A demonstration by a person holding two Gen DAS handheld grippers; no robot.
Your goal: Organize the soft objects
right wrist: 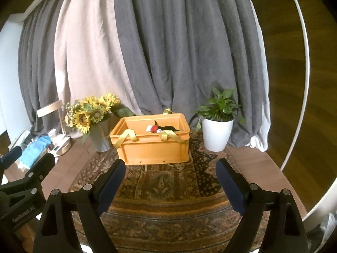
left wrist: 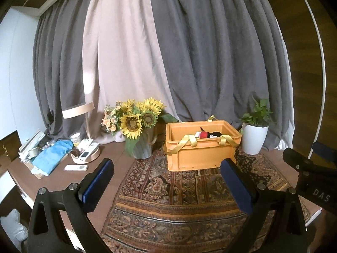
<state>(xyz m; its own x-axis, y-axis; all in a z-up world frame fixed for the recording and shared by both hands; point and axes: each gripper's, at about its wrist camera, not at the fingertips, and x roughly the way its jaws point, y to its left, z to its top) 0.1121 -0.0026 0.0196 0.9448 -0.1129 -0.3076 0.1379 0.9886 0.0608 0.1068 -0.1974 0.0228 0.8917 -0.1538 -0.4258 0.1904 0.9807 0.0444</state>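
Note:
An orange plastic crate (left wrist: 200, 156) (right wrist: 153, 149) with yellow ribbon handles stands on a patterned rug (left wrist: 168, 189) (right wrist: 160, 181) at the back of the table. Soft toys in red, black and white (left wrist: 208, 134) (right wrist: 162, 128) lie inside it. My left gripper (left wrist: 166, 169) hovers over the rug in front of the crate, jaws open, nothing between them. My right gripper (right wrist: 170, 171) is also open and empty, facing the crate from a little farther right; its body shows at the right edge of the left wrist view.
A vase of sunflowers (left wrist: 139, 126) (right wrist: 92, 116) stands left of the crate, a white potted plant (left wrist: 253, 135) (right wrist: 218, 130) right of it. Clutter with a blue cloth (left wrist: 52, 158), remotes and a round tray (left wrist: 86, 158) fills the table's left end. Grey and beige curtains hang behind.

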